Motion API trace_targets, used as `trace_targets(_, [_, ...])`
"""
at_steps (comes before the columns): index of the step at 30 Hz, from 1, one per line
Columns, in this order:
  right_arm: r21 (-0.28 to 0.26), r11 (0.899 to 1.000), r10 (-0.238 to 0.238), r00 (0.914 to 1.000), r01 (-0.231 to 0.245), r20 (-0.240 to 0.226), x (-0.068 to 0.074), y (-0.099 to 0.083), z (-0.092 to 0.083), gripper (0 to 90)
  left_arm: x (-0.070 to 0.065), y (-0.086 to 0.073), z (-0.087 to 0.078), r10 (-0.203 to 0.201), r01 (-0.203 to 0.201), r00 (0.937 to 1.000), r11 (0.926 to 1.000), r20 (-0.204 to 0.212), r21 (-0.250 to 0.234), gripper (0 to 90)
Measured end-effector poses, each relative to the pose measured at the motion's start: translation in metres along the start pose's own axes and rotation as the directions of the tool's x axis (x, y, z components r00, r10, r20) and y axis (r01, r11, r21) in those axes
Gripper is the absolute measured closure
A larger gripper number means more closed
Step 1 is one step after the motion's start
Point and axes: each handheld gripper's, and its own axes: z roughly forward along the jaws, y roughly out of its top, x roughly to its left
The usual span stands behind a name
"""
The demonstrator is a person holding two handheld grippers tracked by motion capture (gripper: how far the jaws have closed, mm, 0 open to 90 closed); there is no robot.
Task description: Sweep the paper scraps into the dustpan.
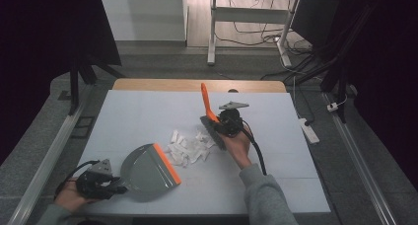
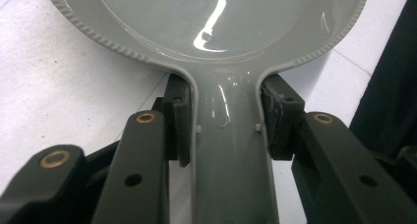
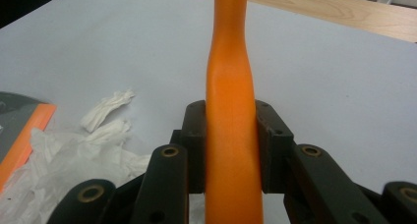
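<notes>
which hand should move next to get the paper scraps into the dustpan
Right. Its tool is shut on the brush, whose head sits just beyond the paper scraps. The left tool only steadies the dustpan, whose orange lip already faces the pile.

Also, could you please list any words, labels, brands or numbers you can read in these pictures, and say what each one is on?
None can be read.
The grey dustpan, the orange brush handle, the white paper scraps and the table carry no visible print.
Both grippers' jaws show only plain black pads and brass rivets.
</notes>
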Motion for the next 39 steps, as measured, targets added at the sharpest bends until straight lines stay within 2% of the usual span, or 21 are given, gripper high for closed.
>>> trace_targets(23, [0.024,0.998,-0.050,0.9958,0.052,-0.076,0.034,0.001,0.012,70.8,-0.001,0.001,0.003,-0.001,0.001,1.0000,1.0000,0.005,0.001,61.8])
trace_targets(39, [0.024,0.996,-0.080,0.9856,0.084,-0.149,0.060,0.000,0.018,70.8,-0.001,0.002,0.003,-0.003,0.003,1.0000,1.0000,0.006,0.001,61.7])
